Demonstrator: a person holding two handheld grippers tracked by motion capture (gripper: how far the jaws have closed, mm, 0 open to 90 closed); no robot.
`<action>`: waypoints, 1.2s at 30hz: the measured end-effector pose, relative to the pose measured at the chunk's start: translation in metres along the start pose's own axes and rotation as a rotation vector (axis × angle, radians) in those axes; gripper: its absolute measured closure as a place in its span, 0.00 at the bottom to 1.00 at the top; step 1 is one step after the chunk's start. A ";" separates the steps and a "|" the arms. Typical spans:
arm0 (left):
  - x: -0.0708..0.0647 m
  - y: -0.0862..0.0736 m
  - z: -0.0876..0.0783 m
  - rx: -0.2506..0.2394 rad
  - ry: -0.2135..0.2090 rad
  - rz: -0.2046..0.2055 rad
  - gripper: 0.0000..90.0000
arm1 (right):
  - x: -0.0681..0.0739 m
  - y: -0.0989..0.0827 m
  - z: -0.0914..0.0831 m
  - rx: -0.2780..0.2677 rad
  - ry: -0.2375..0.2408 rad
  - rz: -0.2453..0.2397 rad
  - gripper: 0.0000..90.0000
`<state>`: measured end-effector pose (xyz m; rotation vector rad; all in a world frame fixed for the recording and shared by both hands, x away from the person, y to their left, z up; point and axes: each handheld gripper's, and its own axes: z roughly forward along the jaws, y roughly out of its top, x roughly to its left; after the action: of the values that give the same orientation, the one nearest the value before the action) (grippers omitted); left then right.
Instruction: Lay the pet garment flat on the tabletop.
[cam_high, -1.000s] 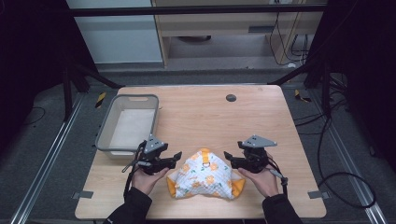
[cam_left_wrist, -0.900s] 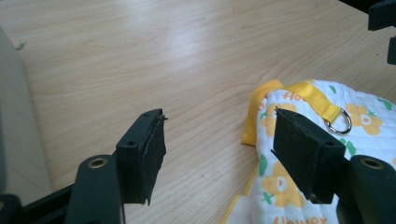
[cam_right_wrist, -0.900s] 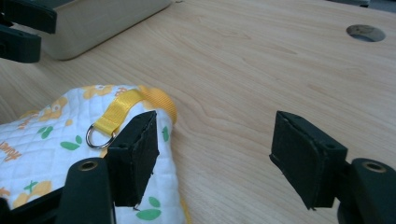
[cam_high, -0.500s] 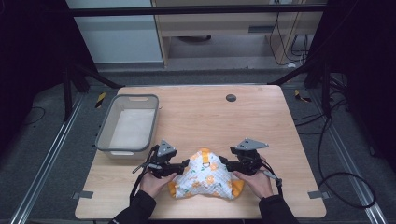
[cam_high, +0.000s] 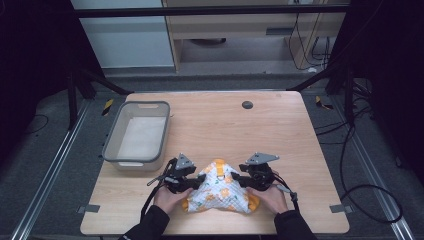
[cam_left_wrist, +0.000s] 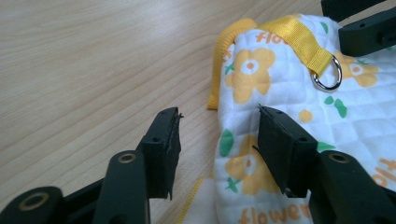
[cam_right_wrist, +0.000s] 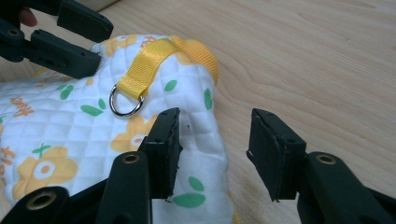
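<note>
Both claws have dropped onto the quilted floral vest and their jaws have just been closing; left gripper straddles the vest's left edge, one jaw on the bare table, not pinching yet; right gripper is the same on the right edge, jaws apart; looks like a two-sided grab is coming; the grey bin beyond the left claw holds nothing I can see.

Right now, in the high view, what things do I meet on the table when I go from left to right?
Grey tray → left gripper → flowered cloth piece with yellow straps → right gripper. The small dark disc lies farther back, so I leave it out.
</note>
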<state>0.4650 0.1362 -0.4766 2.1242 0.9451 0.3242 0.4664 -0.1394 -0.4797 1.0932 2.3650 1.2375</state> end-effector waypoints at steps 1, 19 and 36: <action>0.000 -0.001 0.001 0.007 -0.004 -0.004 0.59 | 0.000 0.000 0.000 0.010 0.008 0.001 0.65; -0.004 -0.001 -0.002 -0.007 -0.064 -0.012 0.94 | 0.007 0.000 -0.003 0.012 0.045 -0.026 0.93; -0.012 0.015 -0.043 -0.163 -0.064 -0.002 0.95 | 0.016 0.010 -0.034 -0.151 0.049 -0.031 0.95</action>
<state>0.4433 0.1448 -0.4361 1.9736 0.8539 0.3189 0.4426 -0.1448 -0.4489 0.9867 2.2718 1.4210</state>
